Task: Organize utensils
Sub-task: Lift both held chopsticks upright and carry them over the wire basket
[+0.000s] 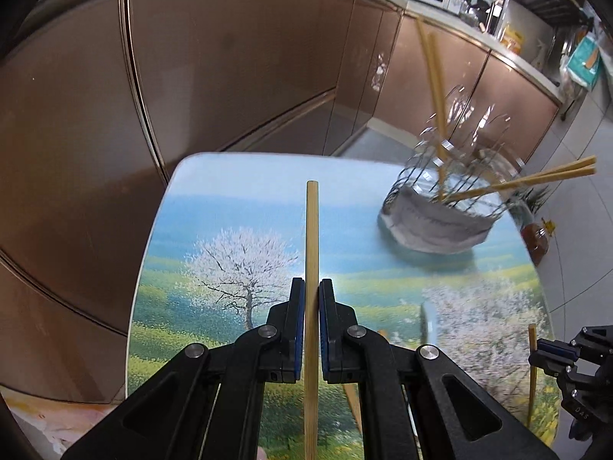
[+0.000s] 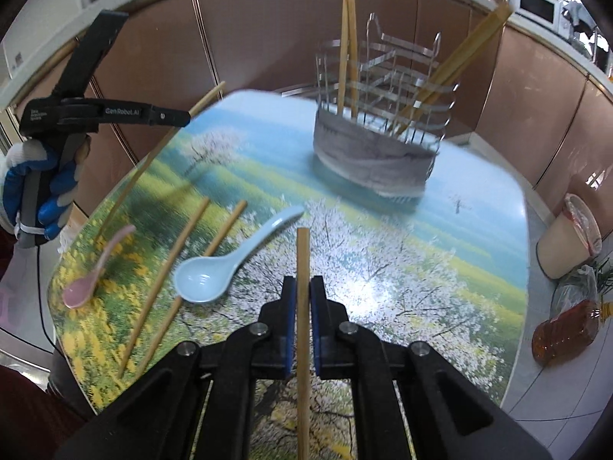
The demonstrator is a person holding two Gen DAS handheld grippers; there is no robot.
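Stored: four chopsticks [image 2: 350, 42] upright in the wire holder [image 2: 377, 134], table [image 2: 440, 268] far side, at 12 o'clock.
In transit: left tool [image 1: 312, 287] clamped on one chopstick [image 1: 312, 230]; right tool [image 2: 302, 287] clamped on another [image 2: 302, 260].
Outstanding at 9 o'clock: two loose chopsticks [image 2: 168, 280], blue spoon [image 2: 214, 272], pink spoon [image 2: 90, 280].
Judged roughly half done.

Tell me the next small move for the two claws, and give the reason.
Probably carry both chopsticks over to the rack and lower them in. Each claw, left and right, is shut on one chopstick, held clear of the table. The rack already holds four chopsticks upright, so these likely belong there too.
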